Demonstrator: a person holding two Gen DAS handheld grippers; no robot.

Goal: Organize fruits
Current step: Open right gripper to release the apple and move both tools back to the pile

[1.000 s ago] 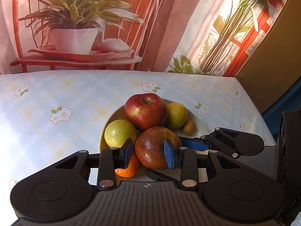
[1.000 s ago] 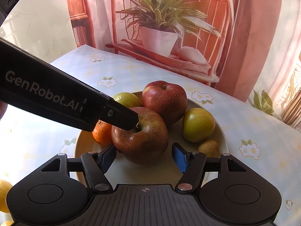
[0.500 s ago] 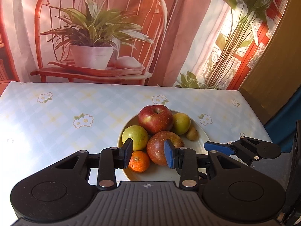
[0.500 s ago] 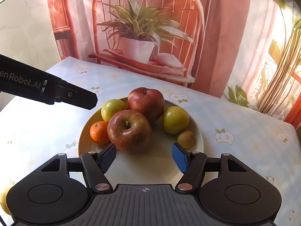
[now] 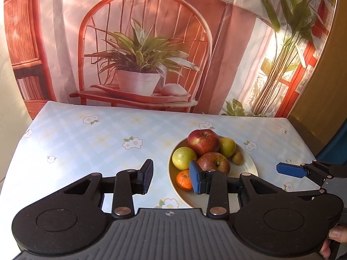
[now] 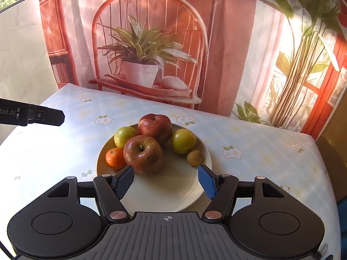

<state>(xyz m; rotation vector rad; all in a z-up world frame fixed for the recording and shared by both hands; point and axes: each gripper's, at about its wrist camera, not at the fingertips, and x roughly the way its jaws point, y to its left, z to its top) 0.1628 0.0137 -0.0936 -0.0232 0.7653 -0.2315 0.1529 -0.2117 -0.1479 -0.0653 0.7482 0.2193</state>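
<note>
Left gripper [image 5: 171,178]: tongs at a narrow gap, nothing between the blue pads; it hangs above the table with its right pad over the near-left rim of the plate [image 6: 195,199]. At the lower right edge of the left wrist view, fingertips of a hand [image 5: 335,235] show on the other tool's body. Right gripper [image 6: 166,181]: tongs moderately wide, empty, framing the bare near part of the plate and clear of the fruit. All fruit sits on the plate, none on the cloth in view. Nearest is a large red apple [image 6: 143,155], stem up, with a mandarin [image 6: 115,157] touching its left side. Right of the apple, apart from it, lies a small brown fruit [image 6: 194,157], possibly a kiwi; too small to be sure. Behind these: a yellow-green apple [image 6: 124,135] at left, a second red apple [image 6: 155,126] at the far rim, and another green apple [image 6: 183,140] at right, just beside the brown fruit. The plate rests on a pale checked tablecloth [image 5: 86,143] with daisy prints, right of the table's centre. Beyond the far edge hangs a printed backdrop [image 5: 141,43] showing a red chair and a potted plant.
</note>
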